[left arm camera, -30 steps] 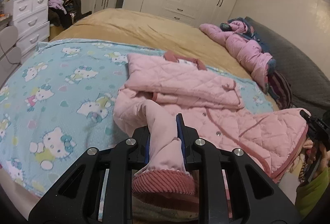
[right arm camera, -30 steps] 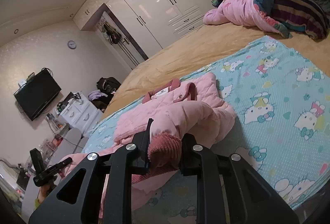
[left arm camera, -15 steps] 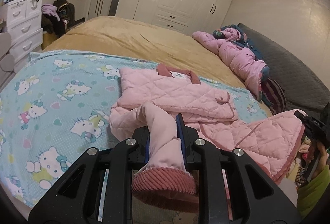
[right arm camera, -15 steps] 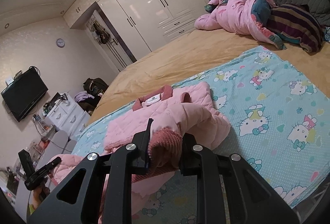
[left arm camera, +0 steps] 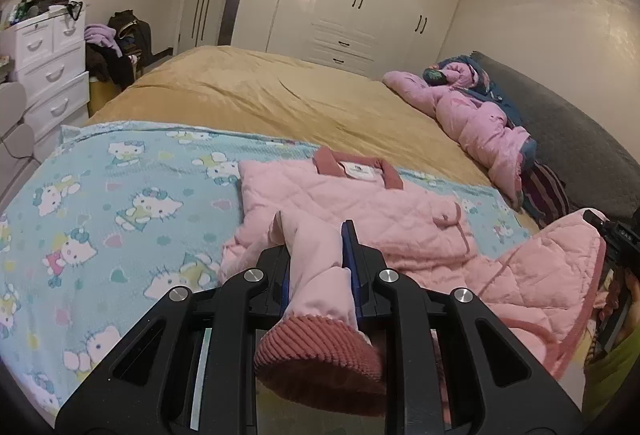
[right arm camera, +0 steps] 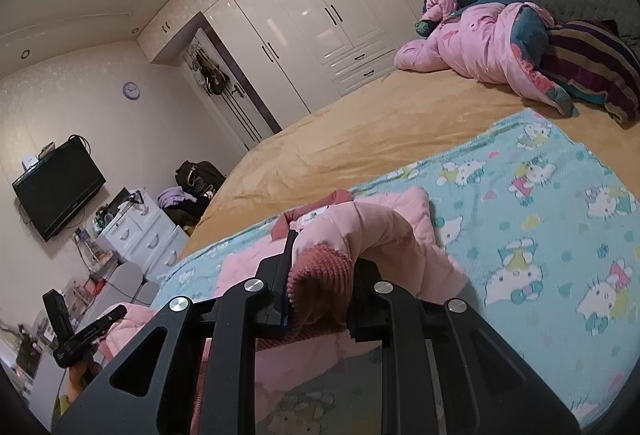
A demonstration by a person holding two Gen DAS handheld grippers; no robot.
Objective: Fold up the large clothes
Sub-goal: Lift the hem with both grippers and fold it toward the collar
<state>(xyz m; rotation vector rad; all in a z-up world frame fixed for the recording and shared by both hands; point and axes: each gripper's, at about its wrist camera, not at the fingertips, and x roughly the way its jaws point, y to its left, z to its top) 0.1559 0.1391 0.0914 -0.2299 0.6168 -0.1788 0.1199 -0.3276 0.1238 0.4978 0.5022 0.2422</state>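
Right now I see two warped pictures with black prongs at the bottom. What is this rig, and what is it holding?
No robot: a person holds a two-finger gripper in each hand, with a wide-angle camera on each looking along its fingers. In the left wrist view the left gripper is shut on a sleeve of the pink quilted jacket. In the right wrist view the right gripper is shut on the other sleeve's ribbed cuff. The jacket lies collar away on a cartoon-cat blanket over a tan bed. A second pink coat lies near the headboard.
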